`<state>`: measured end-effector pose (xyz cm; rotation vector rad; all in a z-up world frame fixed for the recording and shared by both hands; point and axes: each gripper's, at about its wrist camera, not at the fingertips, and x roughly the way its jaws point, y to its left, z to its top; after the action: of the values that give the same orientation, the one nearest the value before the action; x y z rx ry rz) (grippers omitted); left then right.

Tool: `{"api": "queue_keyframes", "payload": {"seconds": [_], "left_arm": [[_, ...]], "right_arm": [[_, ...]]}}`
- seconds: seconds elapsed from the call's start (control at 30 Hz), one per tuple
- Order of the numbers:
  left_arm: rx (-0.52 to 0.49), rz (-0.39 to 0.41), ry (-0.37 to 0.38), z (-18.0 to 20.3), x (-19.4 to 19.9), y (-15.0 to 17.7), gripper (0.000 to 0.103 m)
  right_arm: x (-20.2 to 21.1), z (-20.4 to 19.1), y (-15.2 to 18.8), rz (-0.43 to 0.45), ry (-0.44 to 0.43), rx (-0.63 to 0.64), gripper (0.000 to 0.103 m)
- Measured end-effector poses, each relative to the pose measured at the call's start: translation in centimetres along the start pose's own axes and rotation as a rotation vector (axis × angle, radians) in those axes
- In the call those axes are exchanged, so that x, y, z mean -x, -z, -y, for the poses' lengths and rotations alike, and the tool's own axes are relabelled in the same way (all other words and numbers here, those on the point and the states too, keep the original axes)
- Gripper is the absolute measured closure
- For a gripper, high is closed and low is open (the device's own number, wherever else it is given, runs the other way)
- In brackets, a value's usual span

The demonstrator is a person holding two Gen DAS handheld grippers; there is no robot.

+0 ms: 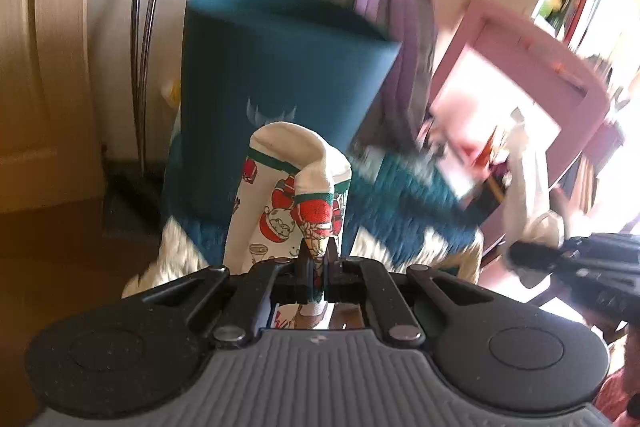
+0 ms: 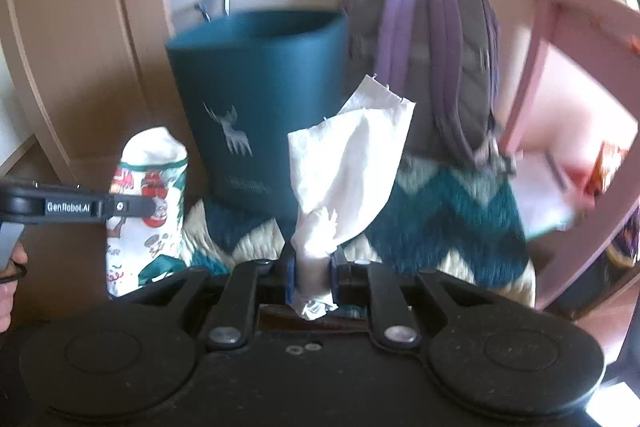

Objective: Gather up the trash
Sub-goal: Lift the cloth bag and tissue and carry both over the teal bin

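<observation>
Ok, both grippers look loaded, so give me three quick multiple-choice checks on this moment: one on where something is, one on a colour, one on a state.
1. Where is the purple backpack relative to the bin?
A. Inside it
B. Right beside it, to the right in both views
C. On the pink chair

2. What colour is the bin?
A. Dark teal
B. Pink
C. White

3. What is the right gripper doing?
A. Open and empty
B. Shut on the printed wrapper
C. Shut on white tissue paper

Answers:
1 B: the purple backpack stands against the wall next to the bin.
2 A: its wall is dark teal with a pale deer mark.
3 C: the right gripper pinches the white tissue paper, while the left gripper holds the printed wrapper.
</observation>
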<state>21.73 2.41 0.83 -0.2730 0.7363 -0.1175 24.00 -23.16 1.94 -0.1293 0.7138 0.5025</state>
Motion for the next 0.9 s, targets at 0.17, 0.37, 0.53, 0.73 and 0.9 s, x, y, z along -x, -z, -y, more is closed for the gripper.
{"api": "queue_keyframes", "payload": {"seconds": [0.17,0.37,0.53,0.73,0.9], "left_arm": [[0.001,0.1,0.008,0.7,2.9,-5.2,0.099],[-0.067,0.226,0.006,2.1,5.8,-11.9,0.099],[-0.103,0.302,-0.01,2.9,6.4,-16.7,0.099],[-0.148,0.376,-0.022,3.4,5.9,-21.4,0.099],[-0.152,0.378,-0.039,3.2,3.1,-23.6,0.099]], "right_arm": [[1.5,-2.0,-3.7,0.076,-0.006,0.049,0.088],[2.2,-3.6,-8.8,0.158,0.013,0.094,0.088],[1.1,-4.0,-12.8,0.195,0.036,0.099,0.088],[-1.0,-4.7,-16.4,0.218,0.057,0.116,0.088],[-4.1,-4.8,-17.9,0.2,0.058,0.117,0.088]]}}
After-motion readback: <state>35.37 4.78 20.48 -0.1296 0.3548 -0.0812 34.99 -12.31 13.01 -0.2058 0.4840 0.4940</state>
